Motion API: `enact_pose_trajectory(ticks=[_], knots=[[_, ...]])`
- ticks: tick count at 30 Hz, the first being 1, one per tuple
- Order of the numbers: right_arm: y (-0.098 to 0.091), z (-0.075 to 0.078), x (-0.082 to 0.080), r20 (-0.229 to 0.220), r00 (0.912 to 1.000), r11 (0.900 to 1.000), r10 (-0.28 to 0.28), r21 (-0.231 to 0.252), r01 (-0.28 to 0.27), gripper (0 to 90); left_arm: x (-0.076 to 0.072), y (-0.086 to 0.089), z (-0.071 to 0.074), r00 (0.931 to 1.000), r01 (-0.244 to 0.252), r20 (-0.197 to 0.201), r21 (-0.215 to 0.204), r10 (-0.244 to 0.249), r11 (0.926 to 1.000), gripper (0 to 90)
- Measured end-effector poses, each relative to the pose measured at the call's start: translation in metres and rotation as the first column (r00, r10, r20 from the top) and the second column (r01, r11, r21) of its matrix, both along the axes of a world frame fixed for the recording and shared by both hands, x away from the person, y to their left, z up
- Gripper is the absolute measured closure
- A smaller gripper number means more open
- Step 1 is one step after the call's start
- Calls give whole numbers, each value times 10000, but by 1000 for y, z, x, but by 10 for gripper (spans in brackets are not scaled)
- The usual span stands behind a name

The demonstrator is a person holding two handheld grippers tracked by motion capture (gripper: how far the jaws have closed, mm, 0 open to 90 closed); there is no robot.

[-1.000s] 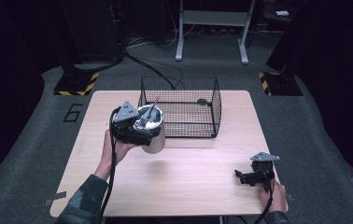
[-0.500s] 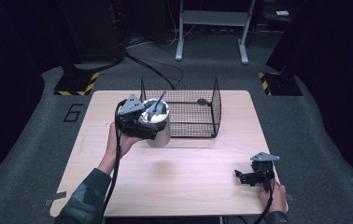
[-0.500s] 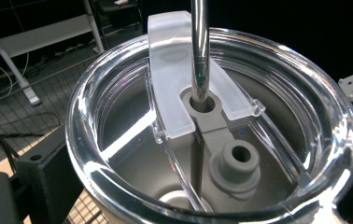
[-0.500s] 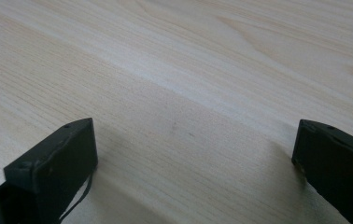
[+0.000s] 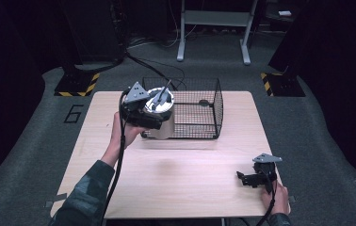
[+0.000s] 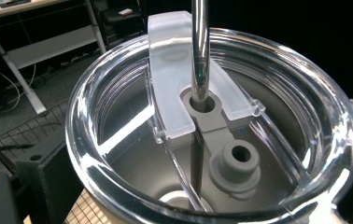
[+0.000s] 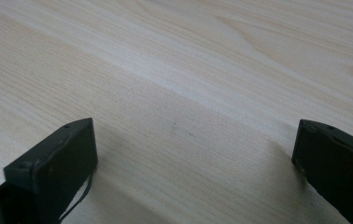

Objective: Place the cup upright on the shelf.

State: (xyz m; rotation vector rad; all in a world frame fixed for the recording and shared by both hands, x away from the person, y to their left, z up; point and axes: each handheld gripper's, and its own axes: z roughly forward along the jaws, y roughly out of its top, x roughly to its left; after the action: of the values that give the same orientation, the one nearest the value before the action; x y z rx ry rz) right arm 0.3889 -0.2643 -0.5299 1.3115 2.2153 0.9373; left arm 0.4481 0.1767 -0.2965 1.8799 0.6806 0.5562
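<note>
- Your left gripper [image 5: 144,109] grips the tumbler [image 5: 162,123] at the upper left of the high view, level with the near left corner of the wire basket [image 5: 214,104]. Its jaws are clenched on the tumbler's side; the left gripper view looks straight down onto the clear lid [image 6: 118,93].
- The step in hand looks like setting the tumbler into the basket. Lift it high enough that its base passes over the basket's near rim before you move it further into the frame.
- Keep the tumbler upright. The metal straw [image 6: 199,51] stands through a hole in the lid and leans toward the top of the frame, so a tilt could let it slide or catch the wire.
- Lower it onto a bare patch of the basket floor and release only when the base sits flat.
- Through the lid the tumbler's steel inside shows no liquid that you can make out.
- The basket holds one small dark thing [image 5: 204,102] near its far right; what it is cannot be told.
- Your right gripper [image 5: 250,179] rests at the lower right on the worktop [image 5: 190,169], jaws spread apart with nothing between them.
</note>
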Motion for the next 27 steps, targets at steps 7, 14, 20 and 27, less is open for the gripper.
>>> enact_pose_trajectory(ticks=[7, 14, 20, 27], knots=[[0, 0, 0, 10, 10000, 10000, 1, 1, -1, 0, 12, -5, 4, 10000, -83, 13, 7, 83, 10000, 39], [0, 0, 0, 21, 10000, 10000, -7, 19, 7, 0, 21, -10, 5, 9999, -117, -30, -14, 117, 9999, 39], [0, 0, 0, -13, 10000, 10000, -16, 18, 16, 0, 30, -16, 6, 9998, -182, -5, 7, 182, 9998, 39], [0, 0, 0, 24, 10000, 10000, 0, 18, 0, 0, 43, -20, 6, 9994, -330, -82, 72, 331, 9994, 39]])
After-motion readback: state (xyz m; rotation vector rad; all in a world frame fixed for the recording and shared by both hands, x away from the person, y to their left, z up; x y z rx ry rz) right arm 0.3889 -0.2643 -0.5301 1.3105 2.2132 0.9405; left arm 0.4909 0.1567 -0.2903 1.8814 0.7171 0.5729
